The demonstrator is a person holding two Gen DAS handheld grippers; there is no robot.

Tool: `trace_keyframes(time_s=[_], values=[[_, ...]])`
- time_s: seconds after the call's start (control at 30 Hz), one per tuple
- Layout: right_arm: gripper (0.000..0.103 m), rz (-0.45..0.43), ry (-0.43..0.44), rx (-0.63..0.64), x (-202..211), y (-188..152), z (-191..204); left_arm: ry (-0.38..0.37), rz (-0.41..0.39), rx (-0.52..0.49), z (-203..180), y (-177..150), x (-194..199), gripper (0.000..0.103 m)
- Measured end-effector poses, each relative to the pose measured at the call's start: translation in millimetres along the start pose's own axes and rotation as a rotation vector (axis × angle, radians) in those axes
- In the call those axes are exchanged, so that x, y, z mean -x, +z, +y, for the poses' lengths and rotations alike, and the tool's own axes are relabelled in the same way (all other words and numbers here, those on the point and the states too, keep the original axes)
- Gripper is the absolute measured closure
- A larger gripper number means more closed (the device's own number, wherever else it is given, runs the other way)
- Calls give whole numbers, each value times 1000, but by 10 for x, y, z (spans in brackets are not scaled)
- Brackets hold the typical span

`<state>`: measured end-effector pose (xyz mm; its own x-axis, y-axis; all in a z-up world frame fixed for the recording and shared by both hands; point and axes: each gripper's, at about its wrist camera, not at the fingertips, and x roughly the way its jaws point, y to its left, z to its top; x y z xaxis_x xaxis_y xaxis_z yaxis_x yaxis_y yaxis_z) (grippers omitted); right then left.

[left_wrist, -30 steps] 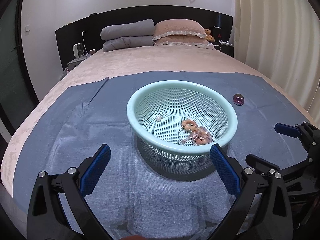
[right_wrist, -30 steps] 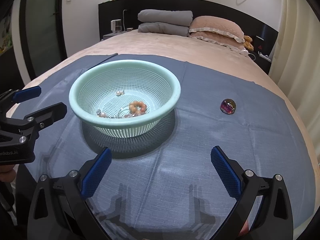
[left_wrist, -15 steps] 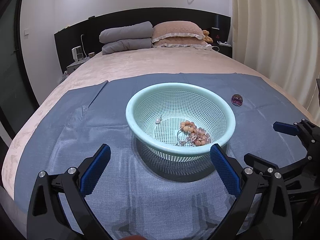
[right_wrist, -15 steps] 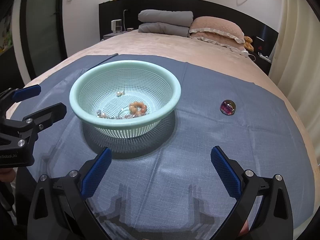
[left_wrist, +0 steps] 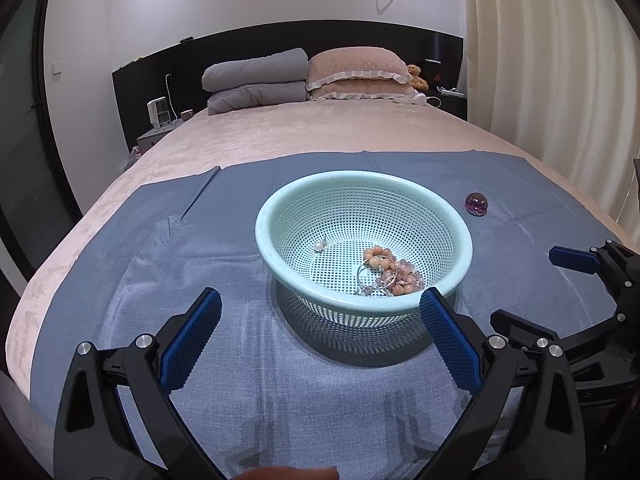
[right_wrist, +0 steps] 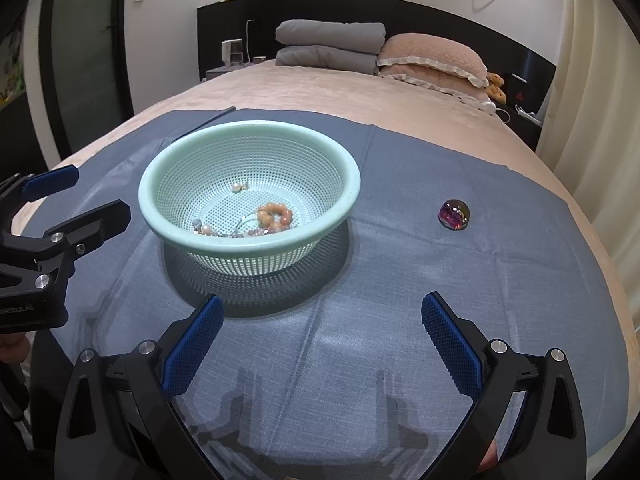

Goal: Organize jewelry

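Observation:
A mint-green mesh basket (left_wrist: 288, 204) (right_wrist: 168, 160) stands on a blue cloth on the bed. Inside lie an orange bead bracelet (left_wrist: 378, 258) (right_wrist: 274, 215), a tangle of pale beads and a thin ring (left_wrist: 394, 280), and a single pearl piece (left_wrist: 319, 246) (right_wrist: 239, 187). A purple iridescent gem (left_wrist: 476, 203) (right_wrist: 453, 214) lies on the cloth right of the basket. My left gripper (left_wrist: 320, 300) is open and empty, just short of the basket's near rim. My right gripper (right_wrist: 322, 312) is open and empty, near the basket's right side, with the gem ahead to the right.
The blue cloth (left_wrist: 160, 264) (right_wrist: 440, 280) covers the near part of a pink bed. Grey folded quilts (left_wrist: 256, 80) and pink pillows (left_wrist: 360, 68) lie at the headboard. Curtains hang on the right. The bed edge drops off at left.
Both grippers have drawn back and risen slightly, so the basket sits a little farther off. Nothing was taken hold of, and both stayed open.

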<state>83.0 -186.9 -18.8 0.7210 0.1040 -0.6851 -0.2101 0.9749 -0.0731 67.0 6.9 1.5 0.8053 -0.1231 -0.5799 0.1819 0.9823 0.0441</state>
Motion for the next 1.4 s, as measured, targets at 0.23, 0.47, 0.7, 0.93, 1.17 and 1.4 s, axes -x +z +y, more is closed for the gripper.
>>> trace_keyframes(time_s=[0.23,0.47,0.7,0.93,1.17,1.4], values=[[8,2,-3,-4,3,3,-13,-10,-10,-5,-3,1,18,6],[8,3,-1,0,-9,-2,2,-13,1,6,14,-3,-7,6],[8,4,0,-1,-16,-2,2,-2,13,14,24,-13,-37,6],[8,2,0,-5,-21,-8,12,42,-18,34,55,8,1,6],[8,3,1,-3,-22,-23,15,34,-22,27,45,16,13,6],[8,3,0,-5,-22,-24,9,25,-20,20,33,8,20,6]])
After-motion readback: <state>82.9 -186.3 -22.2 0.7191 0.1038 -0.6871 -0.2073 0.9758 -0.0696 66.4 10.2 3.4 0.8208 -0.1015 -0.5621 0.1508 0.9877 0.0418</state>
